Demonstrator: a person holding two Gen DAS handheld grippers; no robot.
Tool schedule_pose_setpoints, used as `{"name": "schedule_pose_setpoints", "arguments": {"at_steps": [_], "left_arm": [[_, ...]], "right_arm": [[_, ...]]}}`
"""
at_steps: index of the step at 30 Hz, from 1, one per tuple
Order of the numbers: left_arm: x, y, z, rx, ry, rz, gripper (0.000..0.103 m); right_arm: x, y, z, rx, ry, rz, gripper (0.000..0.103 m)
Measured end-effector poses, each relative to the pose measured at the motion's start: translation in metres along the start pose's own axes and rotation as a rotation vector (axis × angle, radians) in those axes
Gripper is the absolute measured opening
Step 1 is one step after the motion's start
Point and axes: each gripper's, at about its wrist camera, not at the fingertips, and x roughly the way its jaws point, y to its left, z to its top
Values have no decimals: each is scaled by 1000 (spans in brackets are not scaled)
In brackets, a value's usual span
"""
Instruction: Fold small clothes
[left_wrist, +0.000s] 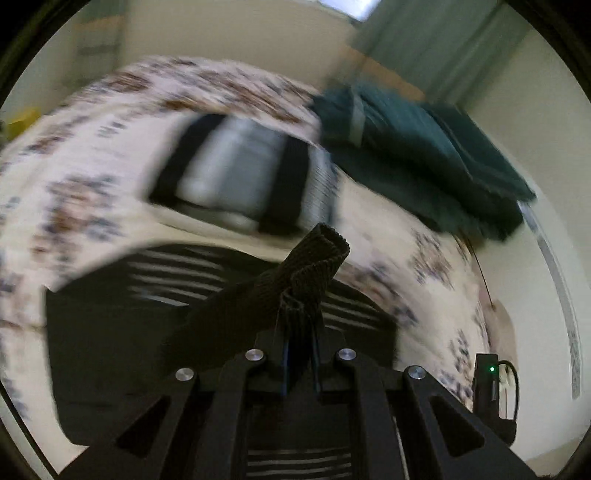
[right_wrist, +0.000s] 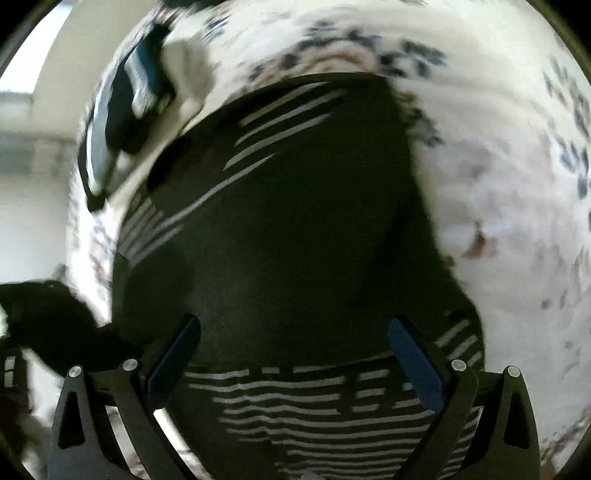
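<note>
Through the left wrist camera, I am pinching my left gripper closed on a ribbed hem of the soft, light black white-striped knit garment, lying on the floral-printed bedspread. Through the right wrist camera, my right gripper is hovering with jaws spread above the limp garment's plain middle; its striped near edge looks best to grasp.

Right claw w/ blue-padded fingers spread wide, nothing between them, hovering over a black garment w/ white stripes lying on a floral-print bed cover. Upper left, a blurred dark folded item on the cover. Dark shape at lower left, too blurred to ID.
</note>
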Motion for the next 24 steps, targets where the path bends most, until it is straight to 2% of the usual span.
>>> {"name": "schedule_pose_setpoints", "arguments": {"at_steps": [4,7,8,9,11,12,13,16,20,23,24], "left_arm": [[70,-63,-17,23,112,-19,8],[106,-98,-35,62,210,75,11],[108,-102,-41,75,226,113,13],[107,-103,-45,83,228,146,18],[93,-92,-52,76,191,190,44],[87,-83,-54,68,185,205,75],[77,-67,-57,49,183,232,98],[42,-17,-71,0,167,385,99],[1,60,-94,-86,158,600,99],[-18,113,-114,-186,168,719,99],[-19,122,-118,-205,169,736,99]], "right_arm": [[-10,-45,11,70,-4,-1,102],[-23,-74,16,98,-1,-20,102],[-30,-83,18,99,0,-24,102],[-34,-87,19,96,3,-28,102],[-44,-97,21,92,11,-15,102],[-45,-98,22,92,15,-4,102],[-47,-97,23,89,19,9,102],[-52,-87,28,63,40,85,102],[-36,-50,39,12,74,171,98],[-14,-17,50,-52,82,153,95],[-3,-2,54,-85,84,134,93]]}}
